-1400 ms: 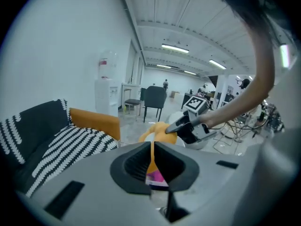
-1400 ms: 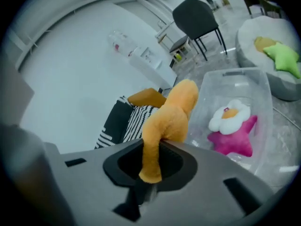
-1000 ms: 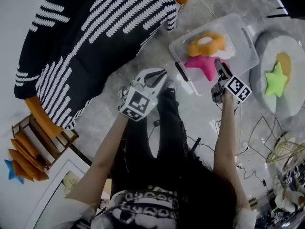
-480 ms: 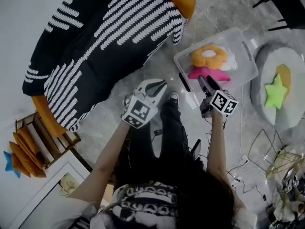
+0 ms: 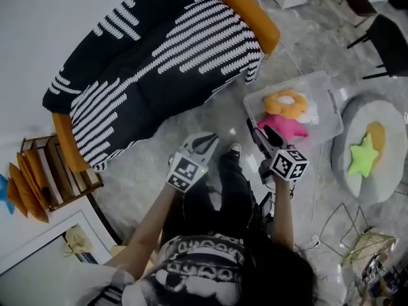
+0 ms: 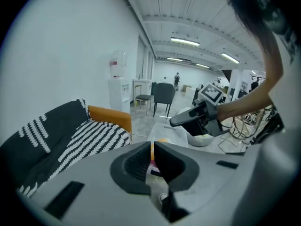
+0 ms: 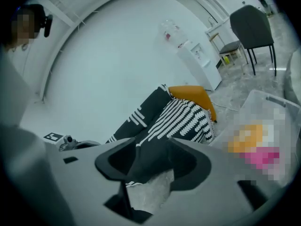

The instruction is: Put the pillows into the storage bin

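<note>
1. Clear plastic storage bin [image 5: 331,102] holds orange pillow [image 5: 285,101] and pink pillow [image 5: 285,126]; green star pillow [image 5: 361,158] lies well apart on a round mat [image 5: 382,178].
2. My right gripper [image 5: 262,136], empty, jaws apart but just been closing, may pinch too little plush.
3. My left gripper [image 5: 207,140], empty, jaws nearly together, cannot steady a slip.

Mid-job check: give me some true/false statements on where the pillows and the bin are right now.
The pink star pillow lies in the storage bin. True.
The green star pillow is in the bin too. False: it lies on the round white mat beside it.
The orange flower pillow is in the bin. True.
The bin sits up on furniture. False: it stands on the floor near the sofa.
</note>
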`<state>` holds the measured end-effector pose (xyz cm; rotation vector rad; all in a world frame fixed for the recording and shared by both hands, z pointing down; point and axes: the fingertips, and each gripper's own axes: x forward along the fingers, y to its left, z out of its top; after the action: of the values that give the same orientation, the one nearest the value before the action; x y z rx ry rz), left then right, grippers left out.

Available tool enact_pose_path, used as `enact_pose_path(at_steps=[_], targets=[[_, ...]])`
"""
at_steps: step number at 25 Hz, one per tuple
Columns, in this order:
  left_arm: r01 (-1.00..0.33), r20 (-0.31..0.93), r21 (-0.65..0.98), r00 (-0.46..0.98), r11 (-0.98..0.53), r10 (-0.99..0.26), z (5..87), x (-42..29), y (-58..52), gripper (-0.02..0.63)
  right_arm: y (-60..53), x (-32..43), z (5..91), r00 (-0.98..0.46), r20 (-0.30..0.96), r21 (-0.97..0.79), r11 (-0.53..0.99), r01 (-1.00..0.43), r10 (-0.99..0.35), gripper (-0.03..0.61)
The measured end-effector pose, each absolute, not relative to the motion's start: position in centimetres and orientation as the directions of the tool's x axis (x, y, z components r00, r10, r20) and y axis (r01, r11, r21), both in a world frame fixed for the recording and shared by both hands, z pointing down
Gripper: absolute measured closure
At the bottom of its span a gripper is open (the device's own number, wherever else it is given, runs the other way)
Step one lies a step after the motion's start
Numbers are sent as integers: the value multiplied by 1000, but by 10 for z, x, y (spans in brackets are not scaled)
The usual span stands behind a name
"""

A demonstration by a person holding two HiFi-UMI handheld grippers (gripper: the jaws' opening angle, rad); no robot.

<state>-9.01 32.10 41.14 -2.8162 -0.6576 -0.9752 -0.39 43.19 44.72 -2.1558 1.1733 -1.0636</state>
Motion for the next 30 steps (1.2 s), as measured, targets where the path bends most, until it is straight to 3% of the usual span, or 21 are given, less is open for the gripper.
enact_pose_path(at_steps=[11, 23, 30], targets=[[195, 533, 23, 827, -981, 177, 349, -135, 249, 597, 322, -72, 368, 96, 322, -661, -296, -689, -942, 374], [50, 490, 4, 870, -999, 45, 317, -295, 182, 597, 241, -220, 301, -22, 277, -581, -149, -800, -961, 411], [23, 452, 5, 892, -1000, 23, 292, -380, 174, 597, 222, -323, 277, -56, 287, -522, -107, -846, -956, 515]])
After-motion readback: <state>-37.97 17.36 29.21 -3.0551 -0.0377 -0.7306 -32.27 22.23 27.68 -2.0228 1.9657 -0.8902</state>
